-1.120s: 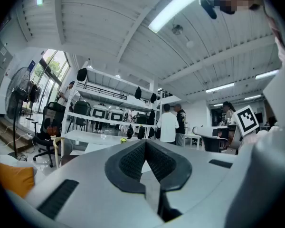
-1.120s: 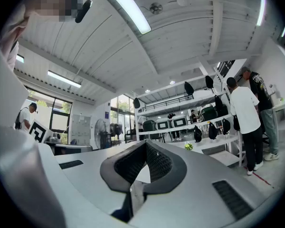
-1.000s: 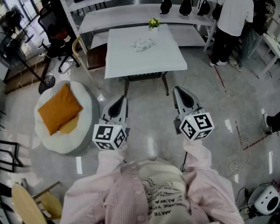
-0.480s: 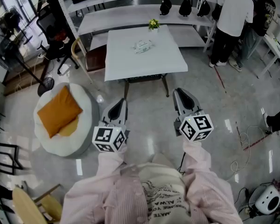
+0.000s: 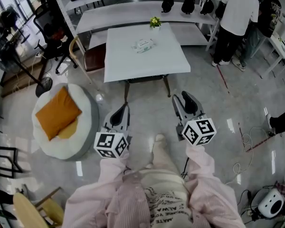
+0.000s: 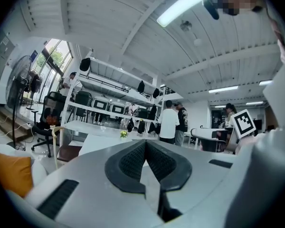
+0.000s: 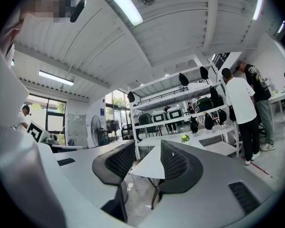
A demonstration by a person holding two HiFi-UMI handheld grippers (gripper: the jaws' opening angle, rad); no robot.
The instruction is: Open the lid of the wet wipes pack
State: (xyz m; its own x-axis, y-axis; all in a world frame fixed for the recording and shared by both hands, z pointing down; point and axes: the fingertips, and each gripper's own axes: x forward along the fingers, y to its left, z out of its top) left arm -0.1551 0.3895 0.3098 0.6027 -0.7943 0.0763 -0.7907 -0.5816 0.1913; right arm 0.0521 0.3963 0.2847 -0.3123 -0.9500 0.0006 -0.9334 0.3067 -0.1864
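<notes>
1 table (image 5: pixel 133 63); on it 1 wipes pack (image 5: pixel 144 44) near the far side, 1 plant (image 5: pixel 155 22) at the far edge. 2 grippers, well short of the table: left gripper (image 5: pixel 123 108) jaws together, empty; right gripper (image 5: pixel 184 99) jaws just opened, nothing between.

Floor (image 5: pixel 147 113): glossy polished stone look, w/ light reflections. Table (image 5: pixel 133 63) top is smooth matt white. Wet wipes pack (image 5: pixel 143 44) looks like plastic film; too small for finish. Left gripper (image 5: pixel 120 110) & right gripper (image 5: pixel 184 100): smooth matt grey plastic; pads (image 7: pixel 119 161) black, finely ribbed, rubbery. Cushion (image 5: pixel 57 112) is orange cloth, beanbag (image 5: pixel 45 144) white fabric. Sleeve (image 5: pixel 107 191) is pink striped cloth.
</notes>
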